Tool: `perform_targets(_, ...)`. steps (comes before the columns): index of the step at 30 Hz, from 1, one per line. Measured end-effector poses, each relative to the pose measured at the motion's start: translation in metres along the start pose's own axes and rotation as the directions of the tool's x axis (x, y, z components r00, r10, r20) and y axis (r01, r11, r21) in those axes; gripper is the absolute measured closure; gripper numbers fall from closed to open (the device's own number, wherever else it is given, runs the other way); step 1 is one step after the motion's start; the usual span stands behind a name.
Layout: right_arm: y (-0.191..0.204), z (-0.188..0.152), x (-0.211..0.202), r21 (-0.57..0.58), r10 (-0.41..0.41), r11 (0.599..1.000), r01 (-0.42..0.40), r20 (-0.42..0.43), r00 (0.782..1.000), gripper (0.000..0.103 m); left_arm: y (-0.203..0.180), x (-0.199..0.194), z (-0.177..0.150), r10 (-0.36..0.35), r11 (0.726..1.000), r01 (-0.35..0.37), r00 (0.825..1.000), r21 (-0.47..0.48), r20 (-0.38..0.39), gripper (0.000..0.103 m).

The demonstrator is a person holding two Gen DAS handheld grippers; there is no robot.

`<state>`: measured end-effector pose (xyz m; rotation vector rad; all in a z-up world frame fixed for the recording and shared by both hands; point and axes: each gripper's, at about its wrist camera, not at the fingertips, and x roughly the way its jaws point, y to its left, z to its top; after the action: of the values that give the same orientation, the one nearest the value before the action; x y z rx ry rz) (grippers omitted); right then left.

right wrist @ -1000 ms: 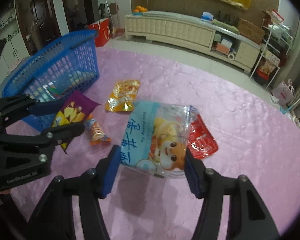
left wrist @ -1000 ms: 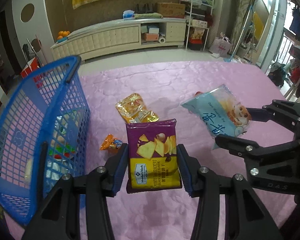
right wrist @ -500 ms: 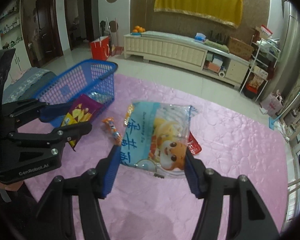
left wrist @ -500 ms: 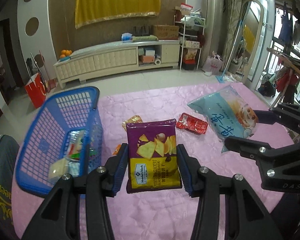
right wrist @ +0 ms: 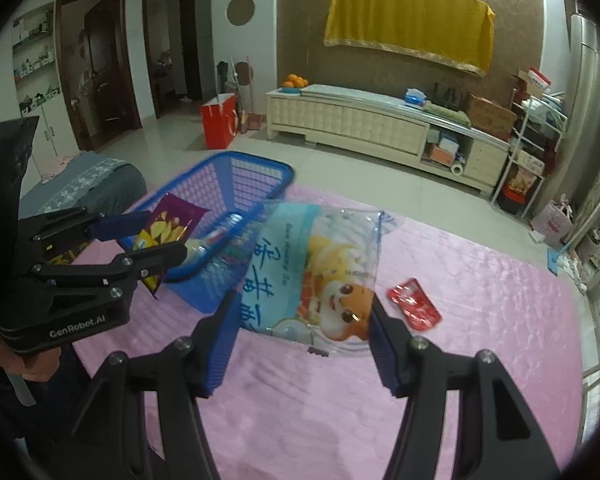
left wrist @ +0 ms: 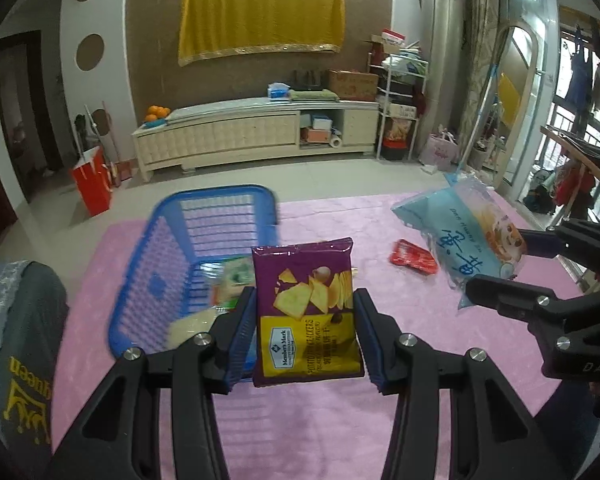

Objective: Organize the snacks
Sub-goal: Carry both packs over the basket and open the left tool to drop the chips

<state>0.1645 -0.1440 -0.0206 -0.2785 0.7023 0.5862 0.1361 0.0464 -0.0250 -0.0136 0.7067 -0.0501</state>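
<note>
My left gripper [left wrist: 305, 332] is shut on a purple and yellow cracker bag [left wrist: 306, 312] and holds it upright in the air by the blue basket [left wrist: 204, 216]. It also shows in the right wrist view [right wrist: 156, 240], bag [right wrist: 168, 220] over the basket's near rim [right wrist: 244, 168]. My right gripper [right wrist: 304, 340] is shut on a pale blue snack bag with a cartoon animal [right wrist: 320, 272], held above the pink cloth; it also shows in the left wrist view [left wrist: 464, 236]. The basket holds several packets [left wrist: 232, 280].
A red snack packet [left wrist: 414, 258] lies on the pink cloth [left wrist: 300, 420] right of the basket, and shows in the right wrist view [right wrist: 414, 306]. A grey cushion [left wrist: 20, 340] sits at the left. A cream cabinet [left wrist: 256, 136] stands beyond the floor.
Both grippers have risen with their bags. The left one has swung left, so the basket now lies just ahead of the cracker bag. The gold and orange packets have dropped out of sight.
</note>
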Motion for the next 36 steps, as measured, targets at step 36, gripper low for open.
perform_targets(36, 0.09, 0.055, 0.121, -0.124, 0.094, 0.986, -0.114, -0.162, 0.982, 0.038, 0.133, 0.071, 0.007, 0.024, 0.995, -0.035, 0.992, -0.09, -0.126, 0.058)
